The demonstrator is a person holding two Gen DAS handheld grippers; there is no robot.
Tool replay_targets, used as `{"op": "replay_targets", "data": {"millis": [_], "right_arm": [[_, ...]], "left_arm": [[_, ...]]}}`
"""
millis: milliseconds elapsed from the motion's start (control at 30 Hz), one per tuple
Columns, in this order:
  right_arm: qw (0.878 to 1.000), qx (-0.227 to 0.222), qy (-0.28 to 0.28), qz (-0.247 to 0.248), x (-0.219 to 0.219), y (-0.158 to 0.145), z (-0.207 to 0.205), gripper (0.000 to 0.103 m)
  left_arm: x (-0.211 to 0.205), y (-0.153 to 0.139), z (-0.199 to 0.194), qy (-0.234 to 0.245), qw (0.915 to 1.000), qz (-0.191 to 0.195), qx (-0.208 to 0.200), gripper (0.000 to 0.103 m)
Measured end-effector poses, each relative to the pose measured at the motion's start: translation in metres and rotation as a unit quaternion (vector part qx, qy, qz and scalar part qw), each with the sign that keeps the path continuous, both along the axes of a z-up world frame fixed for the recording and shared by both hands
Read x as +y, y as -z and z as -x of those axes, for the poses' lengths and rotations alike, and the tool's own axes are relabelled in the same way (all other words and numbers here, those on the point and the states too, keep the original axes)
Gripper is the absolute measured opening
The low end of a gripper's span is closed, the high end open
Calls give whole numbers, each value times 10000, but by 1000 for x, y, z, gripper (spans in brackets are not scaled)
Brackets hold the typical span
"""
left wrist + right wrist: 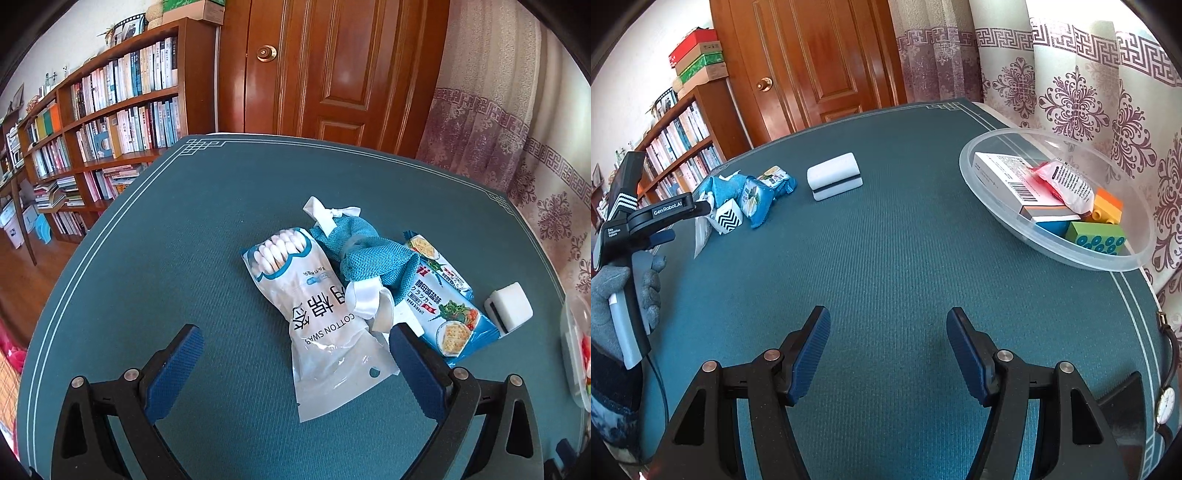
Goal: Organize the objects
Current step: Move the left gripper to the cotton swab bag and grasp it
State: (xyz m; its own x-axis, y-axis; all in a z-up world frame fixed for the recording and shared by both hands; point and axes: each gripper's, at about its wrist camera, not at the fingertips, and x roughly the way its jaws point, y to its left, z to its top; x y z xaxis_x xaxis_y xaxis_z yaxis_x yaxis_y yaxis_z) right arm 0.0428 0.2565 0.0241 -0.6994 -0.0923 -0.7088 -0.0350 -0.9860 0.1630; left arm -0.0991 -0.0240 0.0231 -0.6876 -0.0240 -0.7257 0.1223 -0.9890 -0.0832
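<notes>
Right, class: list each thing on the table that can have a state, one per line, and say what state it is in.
Left tongs: open, straddling the swab bag's lower end.
Right tongs: open, empty, over bare mat.
Swab bag: lying flat, sealed.
Blue pouch: tied with ribbon, lying between the swab bag and crackers.
Crackers: unopened, flat.
White block: loose on the mat.
Bowl: holding a box, a packet and toy bricks.
Watch: lying at the mat's edge.

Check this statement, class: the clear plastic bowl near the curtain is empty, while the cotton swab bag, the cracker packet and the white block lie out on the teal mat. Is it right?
Not quite. The right wrist view shows the clear plastic bowl already holds a box, a red packet and toy bricks. The rest stands: cotton swab bag, cracker packet and white block lie on the teal mat.
</notes>
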Motion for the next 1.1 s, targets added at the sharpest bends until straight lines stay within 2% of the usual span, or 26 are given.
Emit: {"op": "replay_targets", "data": {"millis": [533,933,1033,1100], "right_arm": [[9999,-17,-99,30,-8,3,1,67],[9999,-36,-113,-3,-10,5,2,67],[9999,-40,-128,-31,-12,5,5,67],[9999,-42,-158,-55,-15,4,8,67]], "left_arm": [[-18,-9,-20,5,9997,197,121,103],[-4,1,14,-102,9996,279,-36,103],[-1,4,21,-101,9996,276,-40,100],[1,6,25,-48,9996,285,-68,93]]}}
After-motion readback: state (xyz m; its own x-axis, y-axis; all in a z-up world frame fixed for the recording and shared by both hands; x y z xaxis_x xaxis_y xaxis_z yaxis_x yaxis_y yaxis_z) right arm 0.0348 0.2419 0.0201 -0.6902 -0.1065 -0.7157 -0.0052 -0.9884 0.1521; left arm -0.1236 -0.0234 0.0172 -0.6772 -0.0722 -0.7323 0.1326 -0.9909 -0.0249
